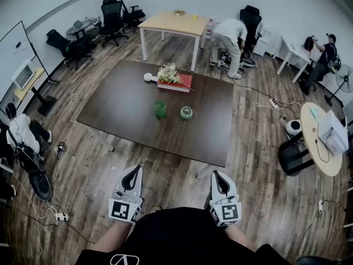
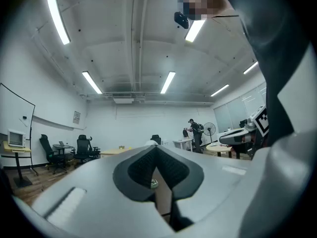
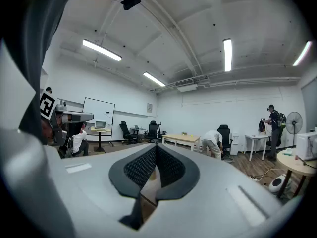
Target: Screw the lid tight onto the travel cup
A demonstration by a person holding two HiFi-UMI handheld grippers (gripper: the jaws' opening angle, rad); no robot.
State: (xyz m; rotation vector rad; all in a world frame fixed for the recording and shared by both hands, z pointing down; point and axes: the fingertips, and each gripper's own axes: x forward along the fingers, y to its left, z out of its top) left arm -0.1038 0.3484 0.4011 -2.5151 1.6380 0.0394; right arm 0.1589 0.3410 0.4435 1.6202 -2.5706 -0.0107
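On the dark brown table, near its middle, stands the green travel cup, upright and without a lid. Its round lid lies flat on the tabletop just to the cup's right, apart from it. Both grippers hang low in the head view, well short of the table's near edge. My left gripper is shut with nothing in it, and so is my right gripper. In the left gripper view the left gripper has its jaws pressed together. In the right gripper view the right gripper shows the same, pointing level across the room.
A red book with flowers on it and a small white object sit at the table's far edge. Beyond stand a light wooden table, office chairs and people. A round table is at the right. Cables lie on the floor.
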